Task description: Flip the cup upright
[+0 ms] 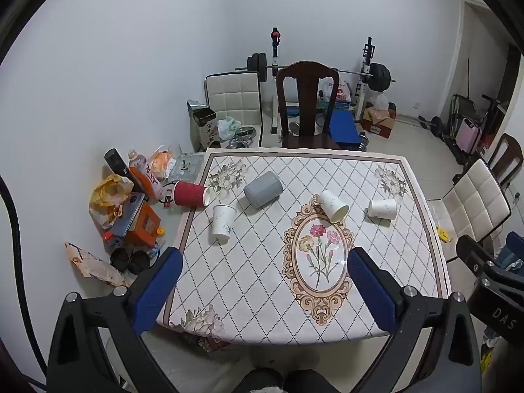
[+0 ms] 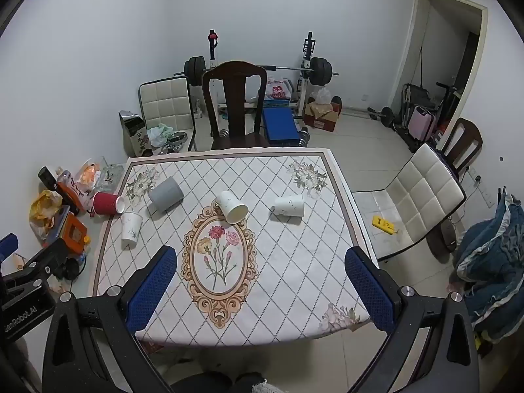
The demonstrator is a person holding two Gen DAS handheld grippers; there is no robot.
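1. Five cups lie on the bench (image 2: pixel 294 262), which is covered by a diamond-patterned cloth with a flower oval in the middle.
2. The red cup (image 1: pixel 190 194) lies on its side at the left edge, near the far-left corner, its mouth turned inward over the cloth.
3. Just beside it, a little nearer the front, a white cup (image 1: pixel 222 223) sits mouth-up and tilted — I cannot tell whether it stands properly.
4. The grey cup (image 1: pixel 263 189) lies on its side toward the far-left corner, between the red one and the centre.
5. A second white cup (image 2: pixel 232 207) lies on its side at the top of the flower oval, mouth facing the front edge.
6. A third white cup (image 2: pixel 289 205) lies on its side toward the right edge, well apart from the rest.
7. The left gripper (image 1: pixel 263 283) hangs above the front edge, jaws wide apart and holding nothing.
8. The right gripper (image 2: pixel 260 281) does the same — jaws spread, nothing between them.
9. A dark wooden chair (image 2: pixel 234 104) stands at the far edge.
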